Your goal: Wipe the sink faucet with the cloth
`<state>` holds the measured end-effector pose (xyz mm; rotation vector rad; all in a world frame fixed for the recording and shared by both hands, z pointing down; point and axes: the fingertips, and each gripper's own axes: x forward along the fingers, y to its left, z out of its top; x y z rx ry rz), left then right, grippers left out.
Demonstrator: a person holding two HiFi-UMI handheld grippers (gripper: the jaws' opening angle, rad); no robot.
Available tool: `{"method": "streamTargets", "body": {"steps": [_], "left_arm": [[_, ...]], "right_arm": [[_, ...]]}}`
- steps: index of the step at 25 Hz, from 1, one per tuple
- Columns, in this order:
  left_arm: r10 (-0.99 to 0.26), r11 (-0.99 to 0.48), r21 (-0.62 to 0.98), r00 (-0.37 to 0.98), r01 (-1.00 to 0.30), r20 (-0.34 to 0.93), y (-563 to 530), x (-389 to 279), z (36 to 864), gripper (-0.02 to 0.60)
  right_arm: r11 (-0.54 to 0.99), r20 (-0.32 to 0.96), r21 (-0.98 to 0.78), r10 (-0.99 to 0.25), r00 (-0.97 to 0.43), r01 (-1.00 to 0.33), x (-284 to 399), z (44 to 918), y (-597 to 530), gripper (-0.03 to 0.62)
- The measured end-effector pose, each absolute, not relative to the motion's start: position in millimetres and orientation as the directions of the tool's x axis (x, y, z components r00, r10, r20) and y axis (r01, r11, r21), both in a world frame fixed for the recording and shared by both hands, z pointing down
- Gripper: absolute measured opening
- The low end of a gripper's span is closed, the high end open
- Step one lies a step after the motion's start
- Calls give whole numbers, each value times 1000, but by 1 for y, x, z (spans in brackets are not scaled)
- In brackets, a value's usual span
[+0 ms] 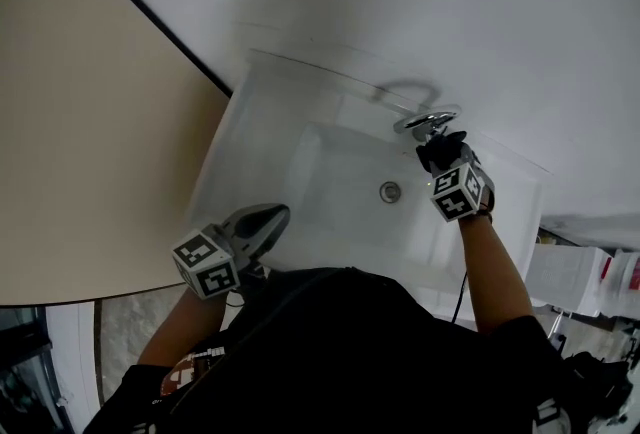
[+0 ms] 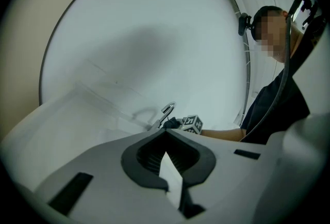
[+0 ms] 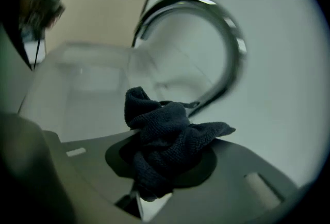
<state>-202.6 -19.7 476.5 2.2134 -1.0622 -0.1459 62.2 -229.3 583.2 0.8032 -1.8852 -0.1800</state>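
Wht sink [image 1: 335,172]: chrome faucet [image 1: 425,120] at back rim, drain [image 1: 390,191] ctr.

- The left gripper [image 2: 166,133] is holding its jaws together, empty.
- The right gripper [image 2: 178,124] is carrying a dark cloth [image 2: 171,123] just beside the faucet [image 2: 166,113].
- The faucet is standing over the white sink [image 2: 62,114].

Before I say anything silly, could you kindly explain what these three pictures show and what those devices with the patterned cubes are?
A person holds a two-jaw gripper in each hand; the cubes are part of the grippers. One picture comes from a head camera looking down at a white sink. The other two come from cameras riding on each gripper. The right gripper is clamped on a dark cloth right by the chrome faucet. The left gripper is shut and empty, near the sink's edge.
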Motion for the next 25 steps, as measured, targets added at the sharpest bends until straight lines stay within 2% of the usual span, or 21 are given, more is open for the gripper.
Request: {"method": "streamTargets", "body": {"steps": [2,5,6,8,12,19,25], "left_arm": [[-731,-446,617,661,-648,166,-19,-203,480,-8],[-738,-443,621,656,-647,156,-17,-209,479,-8],[-742,-438,623,652,-648,157,-16,-212,479,-8],[-749,-425,628,642,-652,161,-15,-221,482,-8],[-759,-411,633,631,-656,161,-11,-229,485,-8],[-760,-403,646,630,-648,158,-9,-235,491,-8],[-754,-401,644,634,-652,172,-10,-232,488,-8]], "right_arm": [[775,765,617,-631,-128,-137,45,596,-238,110],[705,749,626,-663,-3,332,35,633,-247,112],[673,743,589,-669,28,447,33,644,-245,112],[635,740,511,-668,80,580,31,661,-243,112],[635,733,399,-654,186,661,38,680,-242,110],[706,741,223,-571,353,673,53,656,-215,109],[668,714,275,-624,318,692,42,678,-246,110]]}}
